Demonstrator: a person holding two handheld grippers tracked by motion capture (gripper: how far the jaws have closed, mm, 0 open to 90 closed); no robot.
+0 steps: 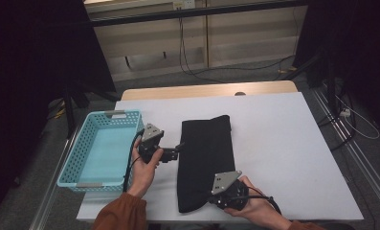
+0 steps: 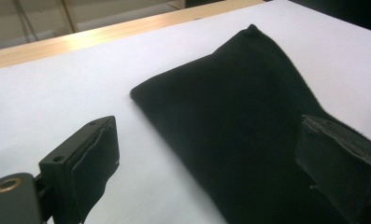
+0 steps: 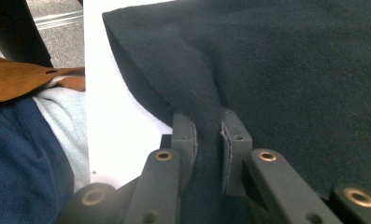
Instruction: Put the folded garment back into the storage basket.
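Observation:
A black cloth (image 1: 204, 158) lies folded as a long strip on the white table (image 1: 283, 143), running from the near edge toward the middle. My right gripper (image 1: 210, 200) is at the cloth's near right corner. In the right gripper view it (image 3: 208, 128) is shut on a pinched-up fold of the cloth (image 3: 290, 70), which rises between the two pads. My left gripper (image 1: 179, 147) sits at the cloth's left edge, about halfway along. In the left gripper view it (image 2: 211, 140) is open wide, with the cloth (image 2: 248, 116) spread ahead of it and one finger (image 2: 335, 163) over the fabric.
A light blue plastic basket (image 1: 75, 153) stands at the table's left edge, close to my left hand. A wooden strip (image 1: 206, 89) runs along the table's far edge. The person's orange sleeve (image 3: 19, 81) and lap lie near the cloth's near end.

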